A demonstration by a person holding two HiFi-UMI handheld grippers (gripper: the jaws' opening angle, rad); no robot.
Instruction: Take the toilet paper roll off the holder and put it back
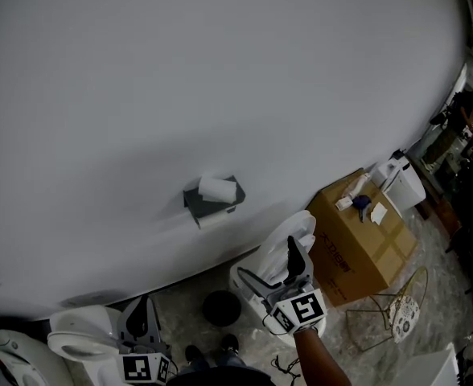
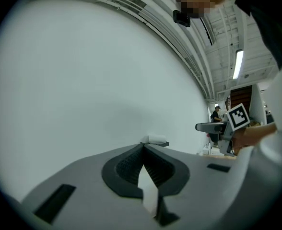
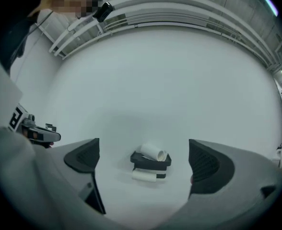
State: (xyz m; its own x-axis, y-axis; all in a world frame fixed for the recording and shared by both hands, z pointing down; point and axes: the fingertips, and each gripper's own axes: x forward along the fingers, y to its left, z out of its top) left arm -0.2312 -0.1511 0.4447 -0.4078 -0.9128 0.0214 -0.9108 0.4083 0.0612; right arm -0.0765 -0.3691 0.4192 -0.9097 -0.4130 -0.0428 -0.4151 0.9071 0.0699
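Toilet paper roll [image 3: 153, 152] lies on its side on top of the dark holder [image 3: 150, 162], which is fixed to the white wall [image 1: 220, 79]. Its long axis runs roughly along the wall. In the right gripper view it tilts a bit, with the open core end pointing right. A second white roll [image 3: 145, 175] sits under the holder, with its axis level and parallel to the wall. Neither gripper touches either roll.

Right gripper [image 1: 266, 260] is held up facing the holder, well short of it. Its fingers [image 3: 83, 155] are wide apart with nothing between them, and in its own view they frame the holder. Left gripper [image 1: 142, 318] is low, near the bottom edge of the head view. Its fingers [image 2: 126, 164] are together, tips meeting, and hold nothing.

The wall is plain and fills most of the head view. Below it is a mottled floor [image 1: 357, 340]. A white toilet [image 1: 80, 334] stands at the wall's left end, with a dark round object [image 1: 220, 307] on the floor beside it. Another white fixture [image 1: 297, 230] sits behind the right gripper. Right of that is a cardboard box [image 1: 365, 244] with small items on top, then a white appliance [image 1: 403, 183] and a wire stand [image 1: 397, 308].

Only the right gripper view shows the lower roll and the core end clearly. Only the left gripper view shows the ceiling strip light [image 2: 238, 63] and a person [image 2: 217, 113] far off. That view also has the right gripper's marker cube [image 2: 238, 116] at its right and the roll just above the left fingertips. Only the head view shows the floor clutter.
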